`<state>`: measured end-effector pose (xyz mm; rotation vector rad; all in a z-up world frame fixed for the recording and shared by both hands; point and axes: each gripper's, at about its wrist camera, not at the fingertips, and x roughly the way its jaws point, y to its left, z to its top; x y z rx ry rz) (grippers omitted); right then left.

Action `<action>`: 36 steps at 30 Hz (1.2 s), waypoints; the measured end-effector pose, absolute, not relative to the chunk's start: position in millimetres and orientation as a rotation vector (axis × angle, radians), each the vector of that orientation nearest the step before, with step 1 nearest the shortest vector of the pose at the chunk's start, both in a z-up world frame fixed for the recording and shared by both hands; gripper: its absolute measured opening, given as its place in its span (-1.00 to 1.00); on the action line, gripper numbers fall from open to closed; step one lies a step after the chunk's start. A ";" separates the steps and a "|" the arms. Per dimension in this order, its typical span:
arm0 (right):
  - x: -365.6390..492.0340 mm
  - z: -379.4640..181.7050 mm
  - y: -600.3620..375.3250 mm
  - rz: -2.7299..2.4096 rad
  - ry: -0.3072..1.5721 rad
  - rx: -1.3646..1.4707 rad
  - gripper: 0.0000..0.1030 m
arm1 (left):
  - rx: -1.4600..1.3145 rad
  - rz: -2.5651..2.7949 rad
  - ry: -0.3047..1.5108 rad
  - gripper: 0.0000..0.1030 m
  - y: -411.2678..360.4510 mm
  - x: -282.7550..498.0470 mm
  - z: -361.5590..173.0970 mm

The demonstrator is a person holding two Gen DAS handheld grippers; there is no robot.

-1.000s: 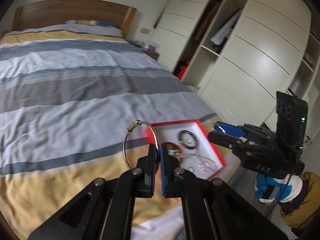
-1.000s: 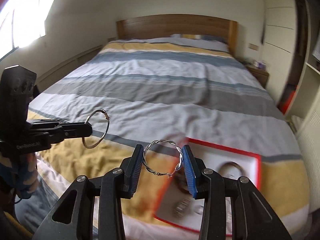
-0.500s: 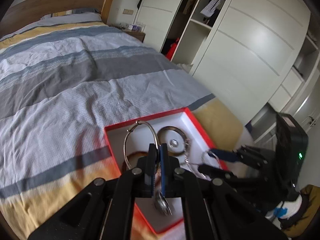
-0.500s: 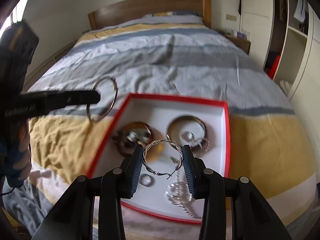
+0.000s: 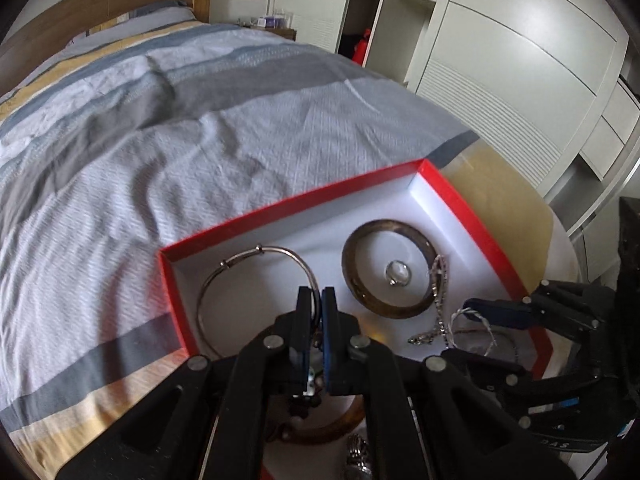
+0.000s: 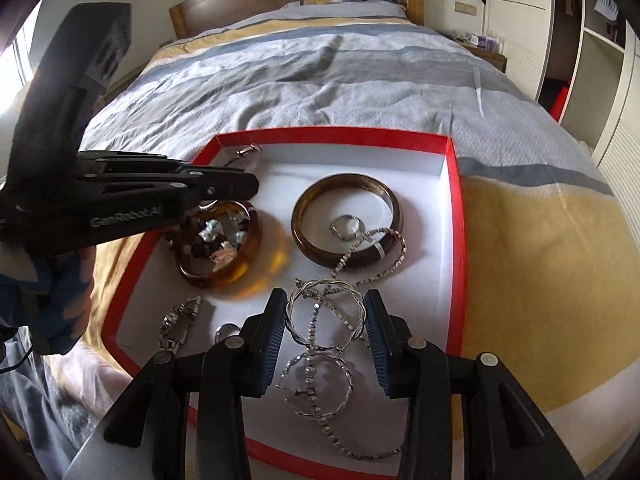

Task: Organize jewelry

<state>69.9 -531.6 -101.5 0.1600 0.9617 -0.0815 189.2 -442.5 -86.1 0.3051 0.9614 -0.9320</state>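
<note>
Bed (image 6: 360, 80) with the striped cover carries everything, soft surface, so I keep all jewelry inside the red box (image 6: 454, 208), which sits at the near end of the bed where both hands reach it. Red box has a white floor, good contrast for small metal bits. Inside, far right: dark brown bangle (image 6: 394, 208) lying flat, a small ring (image 6: 346, 226) inside its circle, a thin chain (image 6: 376, 276) draped over its near rim. Left of it the amber bangle (image 6: 248, 268), flat too, with beads and small pieces heaped in its middle, so it works as a little pen for loose stuff. Near left corner: a clasp-like metal piece (image 6: 178, 322) and another small ring (image 6: 226, 330). My left gripper (image 5: 316, 300) has its fingers pinched nearly together on the thin silver hoop (image 5: 208, 292); I hold it by the wire edge so the loop hangs free over the box's far left part, ready to drop flat. My right gripper (image 6: 325, 320) has its fingers at a medium gap, pressed on both sides of the twisted silver bangle (image 6: 320, 285), held across its width, hovering just above a second twisted hoop (image 6: 340, 400) and chain in the near middle. Both pieces are over the box, not yet set down, I judge.
</note>
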 end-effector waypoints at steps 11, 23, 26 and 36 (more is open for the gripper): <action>70.1 -110.6 -520.6 -0.069 0.998 0.039 -0.22 | 0.260 -0.935 1.029 -0.85 -443.2 199.4 -99.6; 59.6 -99.0 -524.3 -0.072 1.025 0.087 -0.02 | 0.200 -0.945 1.047 -0.26 -430.3 192.6 -75.7; 49.2 -85.5 -526.6 -0.088 1.004 0.108 -0.02 | 0.182 -0.928 1.031 -0.26 -418.7 189.5 -61.5; 13.7 -34.1 -510.9 -0.151 0.925 0.177 0.10 | 0.191 -0.804 0.997 -0.18 -342.9 148.2 -21.1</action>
